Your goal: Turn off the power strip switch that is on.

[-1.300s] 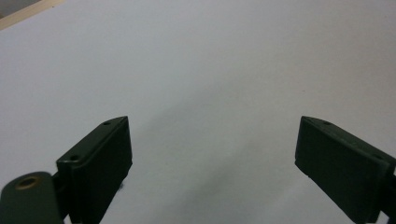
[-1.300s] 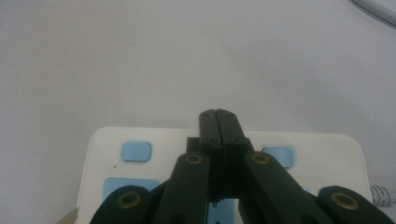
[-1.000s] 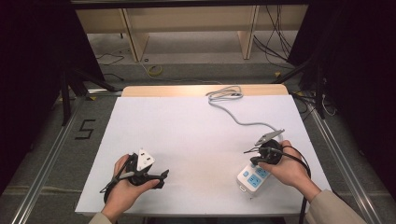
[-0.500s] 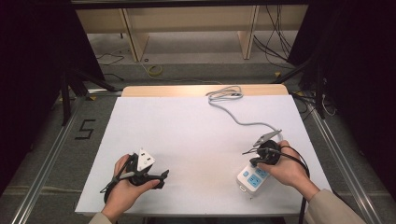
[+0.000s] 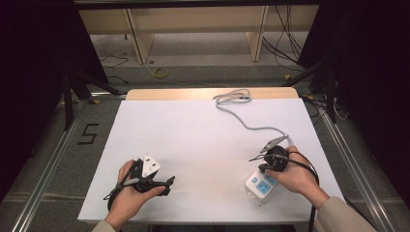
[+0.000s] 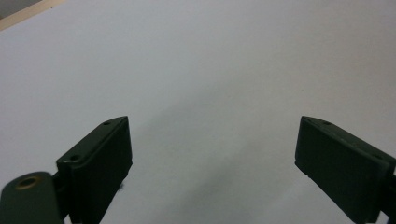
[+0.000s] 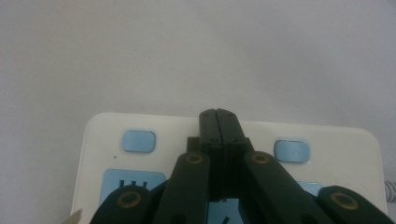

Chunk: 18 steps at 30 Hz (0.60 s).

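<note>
Our right hand-held gripper (image 7: 218,114) has its jaws pressed together with nothing between them, the tips sitting over the far edge of the white power strip (image 7: 327,140), between its two small blue buttons. In the high view that gripper (image 5: 263,157) sits at the lower right of the frame, and compared with the pictures from a second and half a second ago it has barely shifted: the hand stays planted over the upper end of the power strip (image 5: 261,186), which lies in the same spot near the tabletop's (image 5: 193,130) front right corner. Its grey cord (image 5: 251,126) runs up toward the far edge and coils there, unchanged. Our left hand-held gripper (image 6: 212,158) has its jaws wide apart over bare white surface; in the high view it (image 5: 167,182) rests at the lower left, also unmoved. We judge that the closed tips are poised to press or nudge the strip, and that no real step has been made yet.
</note>
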Available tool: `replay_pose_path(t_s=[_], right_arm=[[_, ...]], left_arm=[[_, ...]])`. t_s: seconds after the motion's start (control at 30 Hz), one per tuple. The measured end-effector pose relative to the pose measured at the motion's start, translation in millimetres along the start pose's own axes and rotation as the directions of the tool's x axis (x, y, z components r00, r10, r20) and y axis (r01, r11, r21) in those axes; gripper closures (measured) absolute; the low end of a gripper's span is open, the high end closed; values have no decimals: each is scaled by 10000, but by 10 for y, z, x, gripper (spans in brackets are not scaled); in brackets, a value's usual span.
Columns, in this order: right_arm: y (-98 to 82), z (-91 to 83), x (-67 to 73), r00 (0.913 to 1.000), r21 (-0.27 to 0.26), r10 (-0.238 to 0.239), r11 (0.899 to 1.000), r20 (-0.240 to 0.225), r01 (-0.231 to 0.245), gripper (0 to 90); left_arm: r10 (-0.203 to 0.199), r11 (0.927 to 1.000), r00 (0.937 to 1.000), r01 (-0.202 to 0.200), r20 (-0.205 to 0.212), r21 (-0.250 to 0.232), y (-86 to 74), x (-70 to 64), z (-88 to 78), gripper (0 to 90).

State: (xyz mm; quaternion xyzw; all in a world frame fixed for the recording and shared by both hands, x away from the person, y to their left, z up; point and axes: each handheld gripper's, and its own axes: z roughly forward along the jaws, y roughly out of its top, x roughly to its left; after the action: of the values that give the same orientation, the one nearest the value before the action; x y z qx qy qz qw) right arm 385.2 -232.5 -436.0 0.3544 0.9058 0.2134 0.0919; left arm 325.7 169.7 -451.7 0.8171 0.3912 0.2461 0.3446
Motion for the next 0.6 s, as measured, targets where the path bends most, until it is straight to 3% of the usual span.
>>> replay_pose_path(t_s=[0.23, 0.6], right_arm=[[16, 5, 26, 9996, 159, -213, 9997, 164, 211, 900], [35, 6, 29, 9998, 310, -78, 9995, 156, 74, 900]], left_arm=[[20, 10000, 10000, -20, 0, 5, 0, -1, -1, 107], [61, 10000, 10000, -61, -12, 20, 0, -4, -2, 107]])
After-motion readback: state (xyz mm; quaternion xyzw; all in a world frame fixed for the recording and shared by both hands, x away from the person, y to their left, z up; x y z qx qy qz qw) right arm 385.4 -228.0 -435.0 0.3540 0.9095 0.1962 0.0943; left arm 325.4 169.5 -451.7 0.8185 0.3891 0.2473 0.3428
